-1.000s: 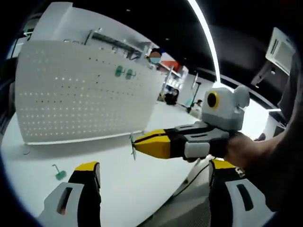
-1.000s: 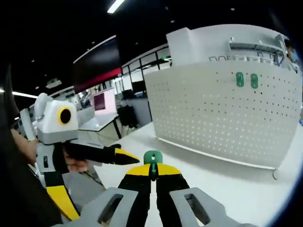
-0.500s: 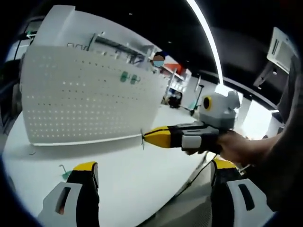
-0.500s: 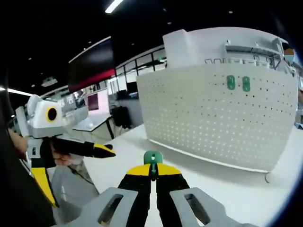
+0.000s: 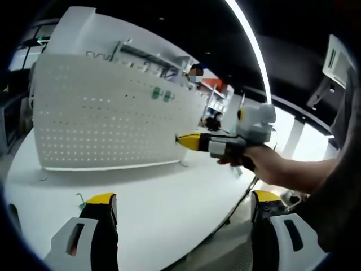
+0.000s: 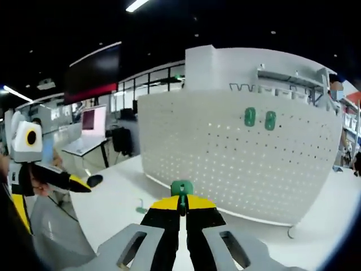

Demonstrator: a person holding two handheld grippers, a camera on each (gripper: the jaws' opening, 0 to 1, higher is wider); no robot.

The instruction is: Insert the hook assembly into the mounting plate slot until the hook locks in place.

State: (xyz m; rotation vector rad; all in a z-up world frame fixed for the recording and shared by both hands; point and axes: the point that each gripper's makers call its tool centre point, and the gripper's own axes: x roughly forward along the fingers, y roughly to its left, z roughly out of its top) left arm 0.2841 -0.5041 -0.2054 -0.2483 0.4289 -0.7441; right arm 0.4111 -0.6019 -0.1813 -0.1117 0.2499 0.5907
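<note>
Fingers point(image 6: 169, 209) over white table point(image 6: 113, 203), pegboard point(image 6: 225, 158) behind.

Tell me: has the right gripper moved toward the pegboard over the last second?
Yes. In the left gripper view, the right gripper now overlaps the pegboard's edge; earlier it sat short of it.

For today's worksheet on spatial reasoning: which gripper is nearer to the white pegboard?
Right. The right gripper, shut on a green hook, reaches close to the pegboard; the left gripper hangs back over the table edge.

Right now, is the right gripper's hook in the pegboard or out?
Out. The right gripper is shut on the hook, with bare table between it and the pegboard.
</note>
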